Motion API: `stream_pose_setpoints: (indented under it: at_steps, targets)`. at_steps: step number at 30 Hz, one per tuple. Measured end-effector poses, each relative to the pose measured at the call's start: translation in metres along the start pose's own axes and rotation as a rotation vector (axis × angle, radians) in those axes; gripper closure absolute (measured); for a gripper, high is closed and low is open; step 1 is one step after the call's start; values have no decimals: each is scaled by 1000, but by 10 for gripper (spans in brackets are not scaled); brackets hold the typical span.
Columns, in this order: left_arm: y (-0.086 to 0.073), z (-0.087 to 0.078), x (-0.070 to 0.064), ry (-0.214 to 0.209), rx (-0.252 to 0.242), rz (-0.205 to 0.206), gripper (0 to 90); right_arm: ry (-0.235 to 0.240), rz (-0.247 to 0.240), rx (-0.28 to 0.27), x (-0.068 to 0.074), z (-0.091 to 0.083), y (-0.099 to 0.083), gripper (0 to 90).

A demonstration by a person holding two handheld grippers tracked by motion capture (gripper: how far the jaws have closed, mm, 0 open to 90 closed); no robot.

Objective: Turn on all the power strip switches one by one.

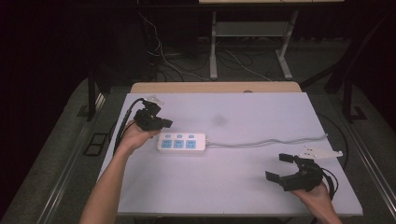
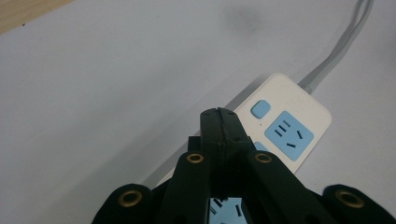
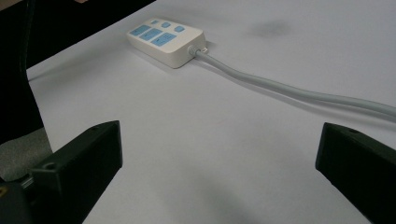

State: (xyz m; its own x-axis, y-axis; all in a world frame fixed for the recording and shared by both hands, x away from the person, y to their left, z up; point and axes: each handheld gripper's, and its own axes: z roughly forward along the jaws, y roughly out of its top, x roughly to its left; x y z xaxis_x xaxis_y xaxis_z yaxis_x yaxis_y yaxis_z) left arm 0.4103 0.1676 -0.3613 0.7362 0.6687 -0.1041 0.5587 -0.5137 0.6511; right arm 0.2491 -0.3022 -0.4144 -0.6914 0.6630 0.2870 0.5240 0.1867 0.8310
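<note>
The left gripper (image 1: 164,123) has its two black jaws pressed flat together with nothing between them, its tip poised over the left end of the power strip (image 1: 182,143); from the left gripper view the closed tip (image 2: 219,122) sits just above the strip's (image 2: 285,126) row of small buttons, though I cannot tell whether it touches. That strip is a smooth white plastic block with rounded corners, bearing three pale blue sockets and three small rounded blue buttons, lying flat near the middle-left of the counter (image 1: 243,186). A round grey cable (image 1: 271,140) leaves its right end and snakes in a loose wave toward the counter's right edge. The right gripper (image 1: 280,167) rests well apart from the strip, near the front right corner, its matte black blocky jaws spread wide over bare surface; its own view looks between them (image 3: 219,158) at the strip (image 3: 166,41) and cable (image 3: 299,91) farther off. The counter's top is a smooth, matte, pale lavender-white sheet, with a strip of light wood (image 1: 215,87) along its far edge.
</note>
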Motion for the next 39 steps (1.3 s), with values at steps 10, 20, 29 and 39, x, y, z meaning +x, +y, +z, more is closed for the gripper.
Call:
stream_pose_setpoints:
  at_steps: [10,20,29,39]
  targets:
    - [8,8,-9,-19,10,30,898,0,0,1,0,0,0,4]
    - [9,23,-15,-31,29,44,898,1,-2,4,0,1,0,5]
    - [9,34,-20,-46,36,47,898,2,-3,3,1,1,0,5]
    - [7,48,-22,-53,73,64,897,2,-4,4,0,1,0,4]
